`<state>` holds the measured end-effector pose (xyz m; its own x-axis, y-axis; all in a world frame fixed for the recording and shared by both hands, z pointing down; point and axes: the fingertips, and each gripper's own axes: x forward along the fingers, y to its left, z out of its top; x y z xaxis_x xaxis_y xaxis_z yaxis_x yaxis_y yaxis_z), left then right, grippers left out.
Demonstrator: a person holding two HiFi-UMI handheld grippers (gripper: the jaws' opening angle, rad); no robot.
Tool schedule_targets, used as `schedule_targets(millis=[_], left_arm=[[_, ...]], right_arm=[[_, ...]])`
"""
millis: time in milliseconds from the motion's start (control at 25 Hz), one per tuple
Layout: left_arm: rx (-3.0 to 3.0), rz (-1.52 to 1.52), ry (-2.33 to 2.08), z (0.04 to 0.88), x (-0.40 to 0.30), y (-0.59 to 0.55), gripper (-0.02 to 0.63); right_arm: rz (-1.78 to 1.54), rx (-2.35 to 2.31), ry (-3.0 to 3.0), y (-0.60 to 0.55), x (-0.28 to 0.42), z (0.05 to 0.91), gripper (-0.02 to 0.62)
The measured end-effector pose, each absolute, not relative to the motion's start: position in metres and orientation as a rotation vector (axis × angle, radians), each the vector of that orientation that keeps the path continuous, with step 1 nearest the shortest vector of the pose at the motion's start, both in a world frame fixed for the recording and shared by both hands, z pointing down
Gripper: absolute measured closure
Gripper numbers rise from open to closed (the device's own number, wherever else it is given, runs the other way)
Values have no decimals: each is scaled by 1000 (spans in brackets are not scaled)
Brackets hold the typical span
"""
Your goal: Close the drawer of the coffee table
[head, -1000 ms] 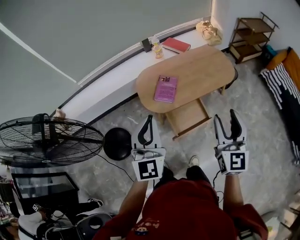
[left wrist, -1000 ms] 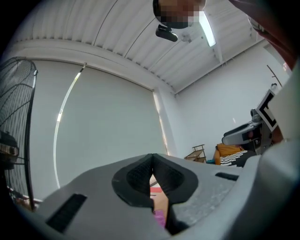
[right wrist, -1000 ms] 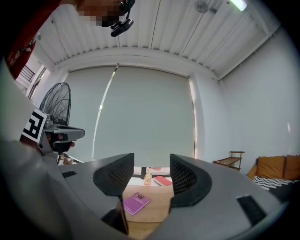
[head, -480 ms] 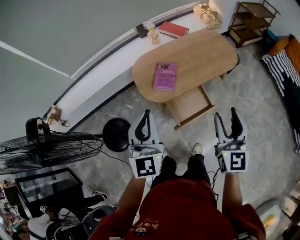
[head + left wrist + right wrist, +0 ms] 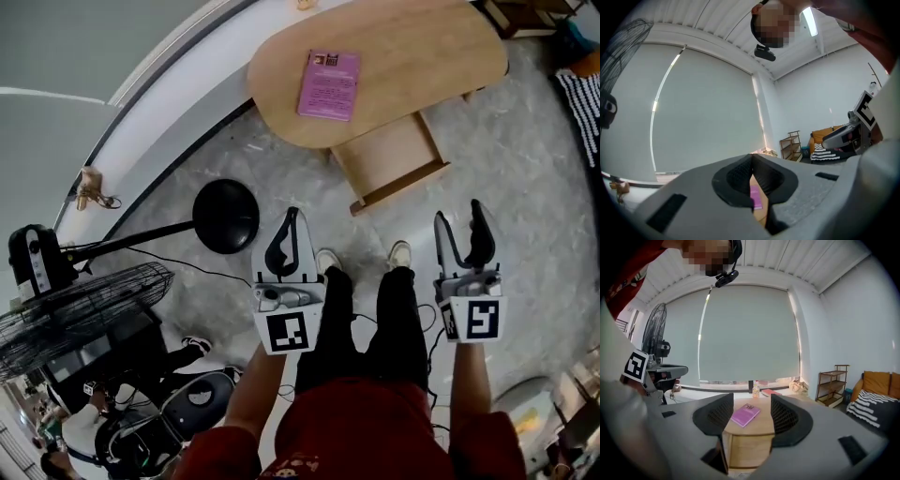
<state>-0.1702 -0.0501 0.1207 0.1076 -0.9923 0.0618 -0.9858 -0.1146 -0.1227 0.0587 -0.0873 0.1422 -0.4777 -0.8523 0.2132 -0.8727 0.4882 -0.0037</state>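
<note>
A purple book lies flat at the far side of the scene, its cover up. On the grey marbled floor to the left stands a black fan; its round base sits nearer the middle, and a thin cable trails from it across the floor. A white window ledge curves along the far left, with a small brown object on it. Farther along the ledge lie a red book and a small bottle, below a pale roller blind. At the far right stand a wooden shelf and an orange seat with a striped cloth.
</note>
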Motion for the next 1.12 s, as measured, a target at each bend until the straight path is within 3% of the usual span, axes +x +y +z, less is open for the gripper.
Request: schedule_targets(millis=[640,1120], left_arm=[[-2314,-351,1956,549,-160,-70,600],[-2275,-284,1979,734,-169,-79,600]], right_arm=[[138,1375,-2515,-91,61,550,351],[-11,1407,-2564,-89,79,719,344]])
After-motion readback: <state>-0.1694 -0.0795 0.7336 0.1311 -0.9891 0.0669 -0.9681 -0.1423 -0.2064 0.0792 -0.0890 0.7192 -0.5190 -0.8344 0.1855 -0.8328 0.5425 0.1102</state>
